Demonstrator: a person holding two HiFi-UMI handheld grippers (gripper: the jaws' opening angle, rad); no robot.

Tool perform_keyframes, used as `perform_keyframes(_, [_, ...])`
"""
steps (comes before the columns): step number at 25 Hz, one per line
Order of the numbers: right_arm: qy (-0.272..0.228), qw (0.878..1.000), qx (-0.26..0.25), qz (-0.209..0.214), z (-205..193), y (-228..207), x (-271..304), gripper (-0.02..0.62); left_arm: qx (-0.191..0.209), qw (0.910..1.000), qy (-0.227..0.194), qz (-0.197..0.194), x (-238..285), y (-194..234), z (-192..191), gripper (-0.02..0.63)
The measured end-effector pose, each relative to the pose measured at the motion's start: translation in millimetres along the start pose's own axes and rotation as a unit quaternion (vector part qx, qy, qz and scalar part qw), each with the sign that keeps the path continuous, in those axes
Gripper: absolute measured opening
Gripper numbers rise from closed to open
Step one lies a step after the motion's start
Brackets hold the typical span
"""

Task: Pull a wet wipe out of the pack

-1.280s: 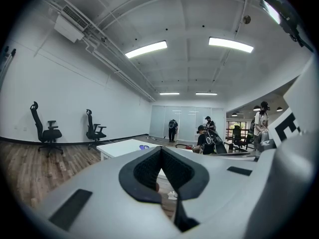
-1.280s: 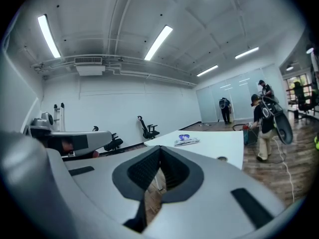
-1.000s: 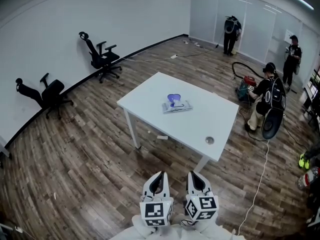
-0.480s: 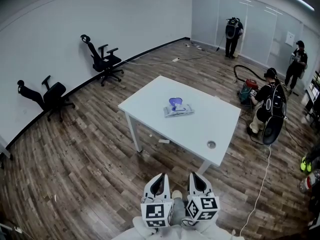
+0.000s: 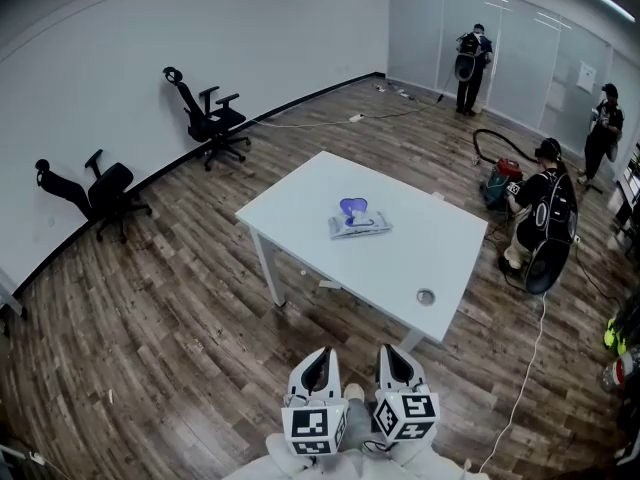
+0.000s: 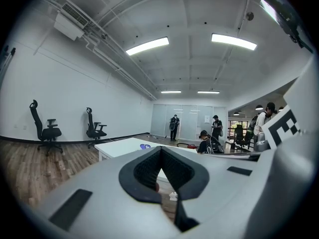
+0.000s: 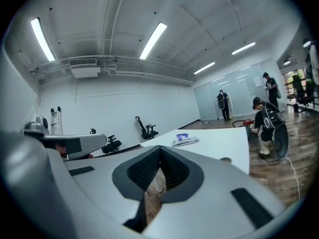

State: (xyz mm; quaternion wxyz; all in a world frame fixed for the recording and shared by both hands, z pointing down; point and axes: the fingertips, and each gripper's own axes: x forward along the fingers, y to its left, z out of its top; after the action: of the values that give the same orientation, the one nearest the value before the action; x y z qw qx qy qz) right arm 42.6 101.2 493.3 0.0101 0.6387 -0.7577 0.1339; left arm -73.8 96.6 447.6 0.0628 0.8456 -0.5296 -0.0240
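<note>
wet wipe pack sitting mid-top on the white table, well apart from both grippers, left gripper and right gripper side by side, both jaws pressed together, pinching nothing

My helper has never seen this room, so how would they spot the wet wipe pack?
Find the white table on the wood floor. The wet wipe pack lies flat near its centre. Its purple lid sets it apart from the small round grommet by the near edge.
</note>
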Motion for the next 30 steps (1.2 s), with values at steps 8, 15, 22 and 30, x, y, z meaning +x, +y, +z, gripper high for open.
perform_keyframes(8, [-0.002,1.000,0.001,0.012,14,-11,49,0.009,0.007,1.0000,-0.001,0.002,44,11,4,0.000])
perform_keyframes(15, [0.003,1.000,0.003,0.020,28,-30,96,0.009,0.008,0.9999,0.005,0.008,96,21,7,0.000])
perform_keyframes(22, [0.009,1.000,0.006,0.018,48,-58,145,0.009,0.003,0.9999,0.008,0.010,154,27,15,0.000])
perform_keyframes(30, [0.012,0.999,0.008,0.030,68,-84,200,0.009,0.005,0.9996,0.007,0.026,214,40,22,0.000])
